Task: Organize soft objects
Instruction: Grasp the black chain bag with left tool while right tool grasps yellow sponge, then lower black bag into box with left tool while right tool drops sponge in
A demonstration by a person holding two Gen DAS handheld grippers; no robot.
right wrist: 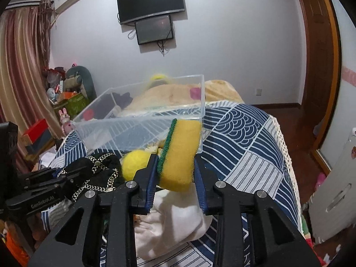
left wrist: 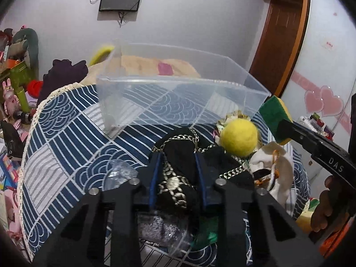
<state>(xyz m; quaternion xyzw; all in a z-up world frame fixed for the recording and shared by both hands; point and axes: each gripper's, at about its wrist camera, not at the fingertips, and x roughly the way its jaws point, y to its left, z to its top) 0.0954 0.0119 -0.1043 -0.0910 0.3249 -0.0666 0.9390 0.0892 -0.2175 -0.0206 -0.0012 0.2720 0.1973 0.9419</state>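
My left gripper (left wrist: 178, 158) is shut on a black cloth with gold chain trim (left wrist: 178, 153), just above the patterned cover. My right gripper (right wrist: 175, 155) is shut on a yellow sponge with a green scouring side (right wrist: 178, 155) and holds it in the air in front of the clear plastic box (right wrist: 142, 120). In the left wrist view the sponge (left wrist: 274, 113) hangs by the box's (left wrist: 178, 93) right corner. A yellow felt ball (left wrist: 239, 138) lies beside the black cloth, and it also shows in the right wrist view (right wrist: 133, 164). A white cloth (right wrist: 173, 220) lies under the right gripper.
The blue and white patterned cover (left wrist: 66, 138) lies over the bed. Crumpled clear plastic (left wrist: 120, 173) and a green scrap (left wrist: 207, 233) lie near the left gripper. A beige blanket (right wrist: 169, 95) lies behind the box. Clutter (left wrist: 15, 77) stands at the left wall.
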